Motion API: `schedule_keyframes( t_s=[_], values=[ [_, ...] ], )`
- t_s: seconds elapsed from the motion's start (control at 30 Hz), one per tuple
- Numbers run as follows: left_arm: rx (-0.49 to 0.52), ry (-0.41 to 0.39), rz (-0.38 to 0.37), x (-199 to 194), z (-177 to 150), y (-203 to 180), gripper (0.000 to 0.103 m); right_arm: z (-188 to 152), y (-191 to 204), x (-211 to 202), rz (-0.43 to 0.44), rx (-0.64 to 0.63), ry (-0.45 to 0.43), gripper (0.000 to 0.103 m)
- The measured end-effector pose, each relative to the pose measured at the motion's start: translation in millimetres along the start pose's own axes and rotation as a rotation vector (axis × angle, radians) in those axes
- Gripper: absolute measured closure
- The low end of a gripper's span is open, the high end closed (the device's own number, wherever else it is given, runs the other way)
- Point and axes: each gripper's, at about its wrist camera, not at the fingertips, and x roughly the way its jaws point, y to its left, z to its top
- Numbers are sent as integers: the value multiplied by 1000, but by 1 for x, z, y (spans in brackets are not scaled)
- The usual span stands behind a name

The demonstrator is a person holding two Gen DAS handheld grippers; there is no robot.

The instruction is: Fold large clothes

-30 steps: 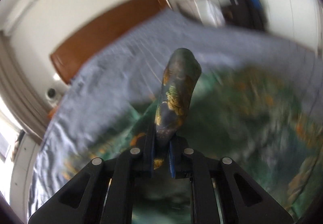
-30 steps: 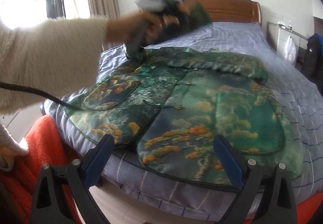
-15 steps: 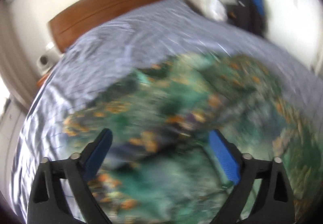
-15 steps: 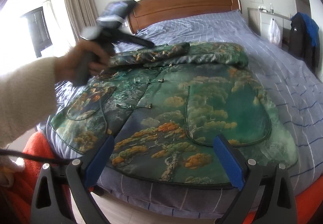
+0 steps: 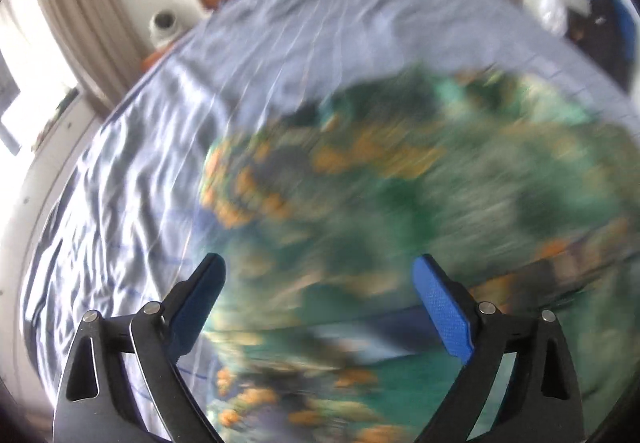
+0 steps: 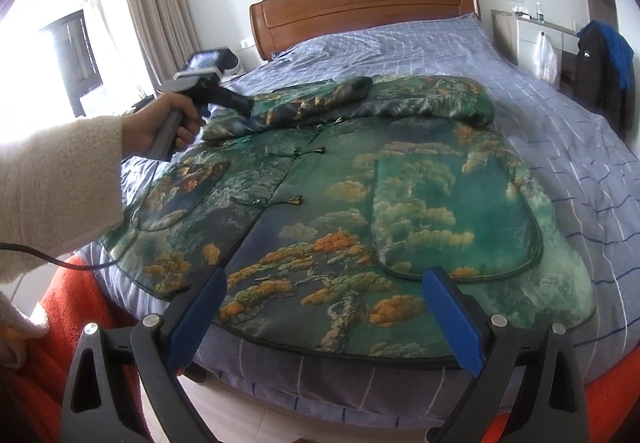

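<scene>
Both grippers' fingers spread wide, empty — left gripper (image 5: 318, 299), right gripper (image 6: 326, 313) — above jacket (image 6: 360, 211)

The left gripper (image 5: 318, 283), gripped by a cream-sleeved left hand (image 6: 160, 127), apparently holds nothing, its jaws just opened wide; the right gripper (image 6: 326, 293) hangs open.

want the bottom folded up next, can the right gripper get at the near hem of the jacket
Probably yes: the right gripper is open, the jacket hem lies just ahead at the bed edge, nothing between.
</scene>
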Motion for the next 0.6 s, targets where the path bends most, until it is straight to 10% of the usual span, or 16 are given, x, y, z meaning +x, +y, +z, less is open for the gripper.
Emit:
schedule_keyframes(
  t_s=[0.2, 0.37, 0.6],
  values=[
    [151, -68, -178, -34, 26, -79, 3, 2, 2, 2, 17, -4, -1, 5],
    [280, 55, -125, 19, 5, -145, 3, 1, 3, -2, 20, -14, -12, 5],
    [130, 42, -200, 0, 17, -127, 4, -1, -8, -11, 8, 10, -39, 5]
  ],
)
